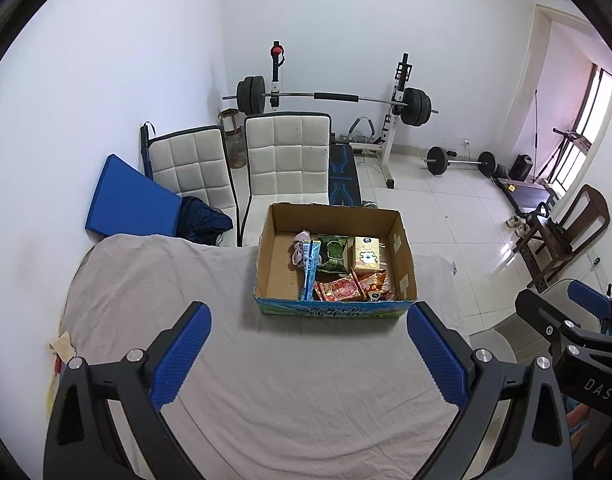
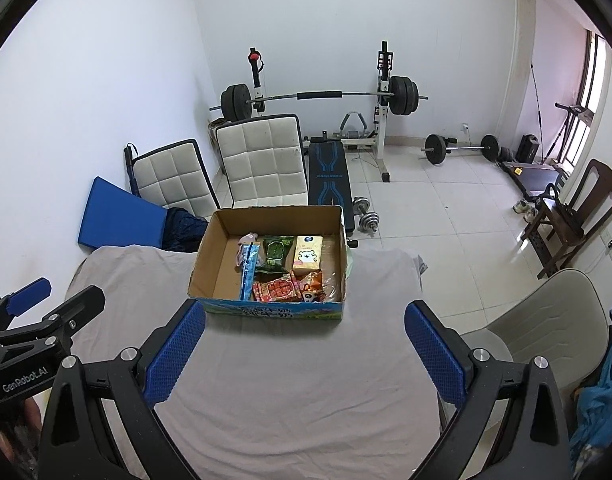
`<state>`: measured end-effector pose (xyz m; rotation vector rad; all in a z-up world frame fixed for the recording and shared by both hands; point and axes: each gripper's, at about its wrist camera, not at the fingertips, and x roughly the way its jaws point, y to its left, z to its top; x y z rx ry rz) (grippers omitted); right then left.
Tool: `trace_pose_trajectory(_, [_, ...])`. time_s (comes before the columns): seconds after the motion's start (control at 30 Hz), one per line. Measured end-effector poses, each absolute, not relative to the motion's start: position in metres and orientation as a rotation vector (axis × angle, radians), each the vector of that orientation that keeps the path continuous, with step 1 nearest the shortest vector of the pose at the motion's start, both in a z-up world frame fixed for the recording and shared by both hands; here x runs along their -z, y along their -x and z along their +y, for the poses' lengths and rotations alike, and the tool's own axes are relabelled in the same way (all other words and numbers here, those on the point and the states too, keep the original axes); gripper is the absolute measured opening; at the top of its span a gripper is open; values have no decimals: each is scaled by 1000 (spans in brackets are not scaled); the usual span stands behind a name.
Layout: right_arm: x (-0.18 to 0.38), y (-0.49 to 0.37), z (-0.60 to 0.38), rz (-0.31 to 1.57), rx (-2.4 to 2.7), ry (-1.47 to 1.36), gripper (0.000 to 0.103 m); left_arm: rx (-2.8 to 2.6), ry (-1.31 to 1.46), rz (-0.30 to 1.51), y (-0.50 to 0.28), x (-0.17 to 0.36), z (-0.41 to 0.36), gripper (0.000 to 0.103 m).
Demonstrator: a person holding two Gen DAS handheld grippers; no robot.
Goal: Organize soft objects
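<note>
A cardboard box (image 1: pixel 405 252) (image 2: pixel 202 256) stands on the grey cloth-covered table (image 1: pixel 266 380) (image 2: pixel 286 380). In it lie a green packet (image 1: pixel 333 253) (image 2: pixel 274 254), a yellow tissue pack (image 1: pixel 366 255) (image 2: pixel 307 254), a long blue packet (image 1: pixel 309 270) (image 2: pixel 248 266), a pink soft item (image 1: pixel 300 249) (image 2: pixel 246 240), and red and orange snack bags (image 1: pixel 339 290) (image 2: pixel 280 290). My left gripper (image 1: pixel 307 354) is open and empty, hovering above the table short of the box. My right gripper (image 2: pixel 304 354) is open and empty, likewise short of the box.
Two white chairs (image 1: pixel 286 160) and a blue mat (image 1: pixel 130 196) stand behind the table. A barbell rack (image 1: pixel 333 98), a bench and dumbbells (image 2: pixel 365 212) sit further back. A beige chair (image 2: pixel 553 316) and a wooden chair (image 2: pixel 577 208) stand to the right.
</note>
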<state>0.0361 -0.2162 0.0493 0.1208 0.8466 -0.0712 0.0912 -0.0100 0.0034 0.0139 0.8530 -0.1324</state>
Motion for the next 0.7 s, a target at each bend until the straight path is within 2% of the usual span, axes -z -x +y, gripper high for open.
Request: trace_pose_trajectory(0.7, [-44,-44,-217,839,86,-126,102,122,-15,843,-91,-4,-10,101])
